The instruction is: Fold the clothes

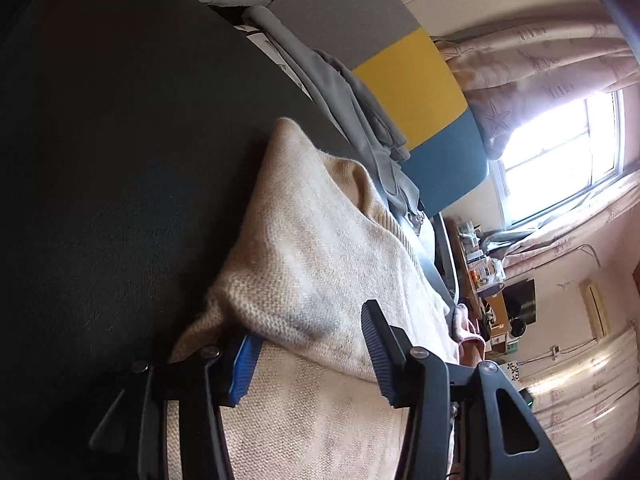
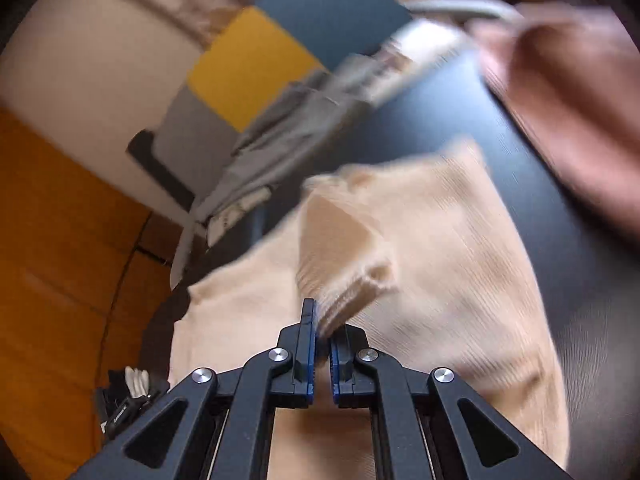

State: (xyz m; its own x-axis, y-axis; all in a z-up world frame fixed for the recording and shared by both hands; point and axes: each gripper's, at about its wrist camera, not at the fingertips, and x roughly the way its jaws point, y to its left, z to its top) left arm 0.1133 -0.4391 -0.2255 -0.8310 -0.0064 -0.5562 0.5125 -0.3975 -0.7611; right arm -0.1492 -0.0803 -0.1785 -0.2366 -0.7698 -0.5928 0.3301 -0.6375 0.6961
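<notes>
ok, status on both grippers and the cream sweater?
Right gripper shut on a pinched fold of the cream sweater. Left gripper open, straddling a raised fold. Grey garment and pink one beside it, clear.

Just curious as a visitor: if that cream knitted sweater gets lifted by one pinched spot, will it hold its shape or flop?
Probably flop: the cream sweater already puckers where the right gripper pinches it. The loose knit looks soft, likely light and not slippery.

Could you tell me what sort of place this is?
Probably a lived-in room at home: a curtained window, a cluttered shelf, and clothes such as a cream sweater on a dark table.
</notes>
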